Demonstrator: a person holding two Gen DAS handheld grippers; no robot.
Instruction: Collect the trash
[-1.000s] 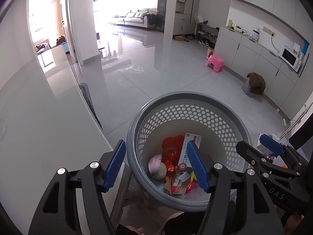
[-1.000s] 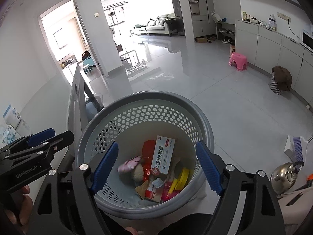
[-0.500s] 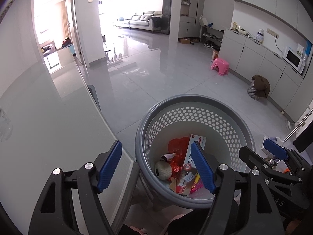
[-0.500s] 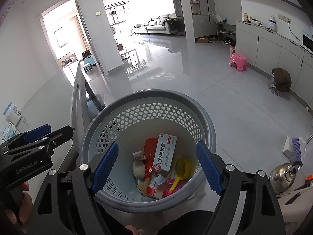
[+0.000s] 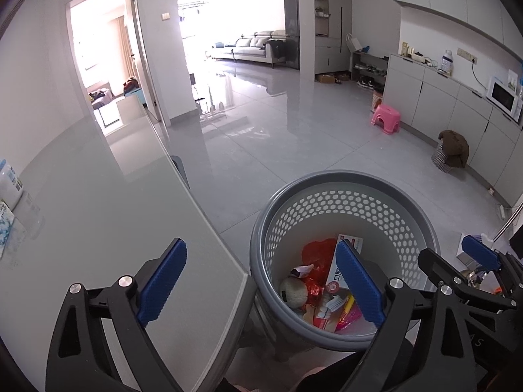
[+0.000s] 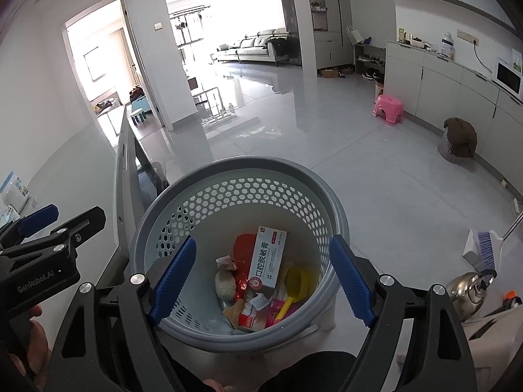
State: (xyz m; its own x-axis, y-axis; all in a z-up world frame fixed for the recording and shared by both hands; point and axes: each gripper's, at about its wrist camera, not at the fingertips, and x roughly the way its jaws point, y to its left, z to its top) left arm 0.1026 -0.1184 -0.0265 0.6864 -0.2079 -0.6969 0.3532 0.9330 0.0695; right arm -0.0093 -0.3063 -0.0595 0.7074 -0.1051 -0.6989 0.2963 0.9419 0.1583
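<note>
A grey perforated trash basket (image 6: pixel 248 173) stands on the floor beside the table; it also shows in the left wrist view (image 5: pixel 343 179). Inside lie a white and red toothpaste box (image 6: pixel 266 258), a red wrapper (image 5: pixel 313 251), a pale round ball (image 6: pixel 225 285), a yellow piece (image 6: pixel 299 282) and other scraps. My right gripper (image 6: pixel 261 274) is open and empty above the basket. My left gripper (image 5: pixel 260 281) is open and empty over the table corner and the basket's left rim.
The grey table (image 5: pixel 98 215) fills the left, with white packets (image 5: pixel 8 189) at its far left edge. A pink stool (image 6: pixel 388 104), a covered small bin (image 6: pixel 457 142), a brush (image 6: pixel 483 248) and a metal kettle (image 6: pixel 467 290) are on the floor at right.
My left gripper has drawn back and to the left, so more of the table shows. The pink scrap in the basket has dropped and settled. Both grippers stay open.
</note>
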